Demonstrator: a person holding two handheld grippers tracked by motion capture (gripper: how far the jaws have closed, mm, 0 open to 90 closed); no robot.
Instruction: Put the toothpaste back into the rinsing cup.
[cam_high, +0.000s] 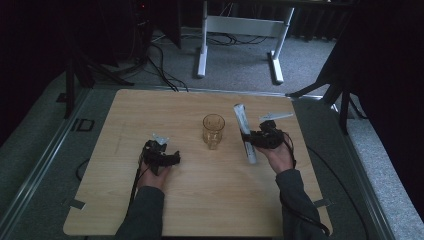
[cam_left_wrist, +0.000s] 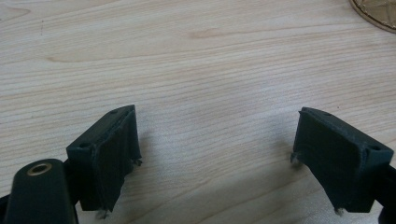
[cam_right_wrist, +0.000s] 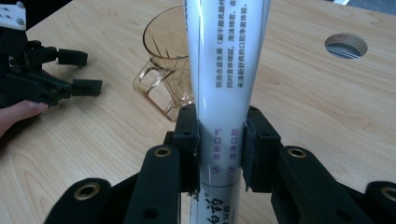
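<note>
While right gripper (cam_high: 248, 136) sat right of frame centre in high view, we saw jaws clamped mid-body on white tube (cam_high: 245, 133), long axis running up frame, tilted toward amber glass mug (cam_high: 213, 131). Hold looked chosen to aim tube end at mug (our guess: tube destined for it). Mug stood upright at table (cam_high: 150, 107) centre, just left of tube, apart from it. Left gripper (cam_high: 161, 156) rested low at lower left, jaws spread wide, empty, likely waiting clear.

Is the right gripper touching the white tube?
Touching. In the right gripper view the right gripper has both jaws pressed against the sides of the white tube.
</note>
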